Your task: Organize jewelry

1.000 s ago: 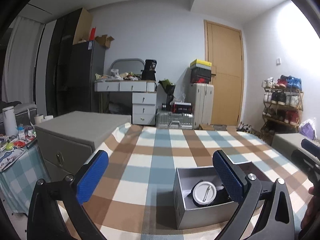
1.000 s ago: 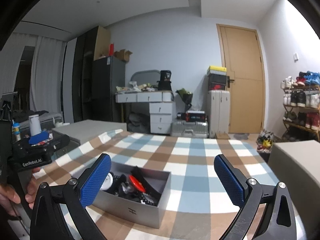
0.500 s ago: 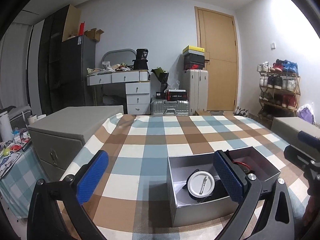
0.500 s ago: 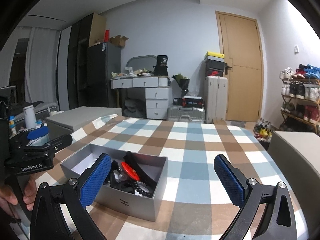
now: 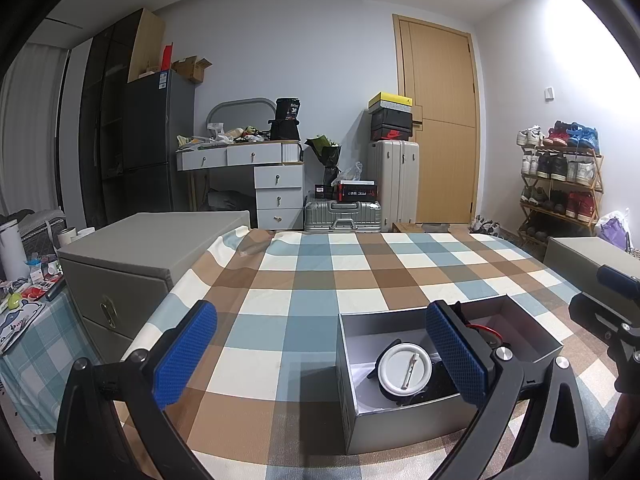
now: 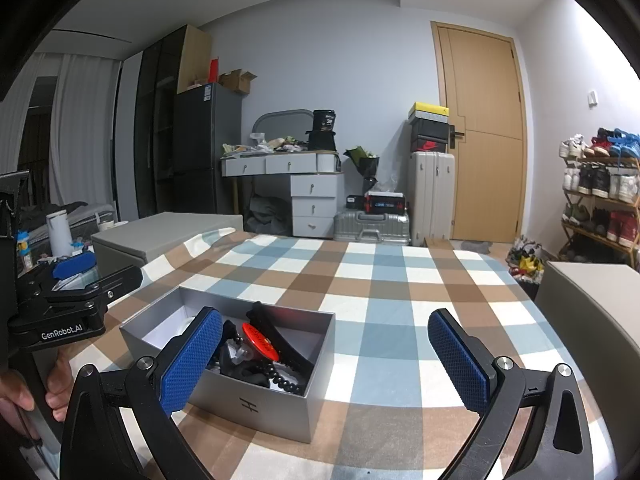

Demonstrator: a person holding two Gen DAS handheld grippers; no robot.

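A silver open box (image 5: 404, 426) (image 6: 264, 406) sits on the checked tablecloth (image 5: 312, 280) near the front edge. Inside lie a round white watch face (image 5: 405, 369), a red disc (image 6: 260, 345), black straps and a string of black beads (image 6: 285, 381). My left gripper (image 5: 322, 354) is open and empty; its right finger overlaps the box's middle. My right gripper (image 6: 326, 360) is open and empty, with its left finger over the box's near left corner. Each gripper appears at the edge of the other's view, held by a hand (image 6: 24, 394).
A grey storage box (image 5: 152, 256) stands at the table's left, another grey box (image 6: 592, 320) at its right. Beyond the table are a desk with drawers (image 5: 256, 176), suitcases (image 5: 394, 184), a wooden door (image 5: 440, 120) and a shoe rack (image 5: 560, 180).
Both views have tilted down and drawn a little closer, so the box now shows more of its inside. Both grippers stay open.
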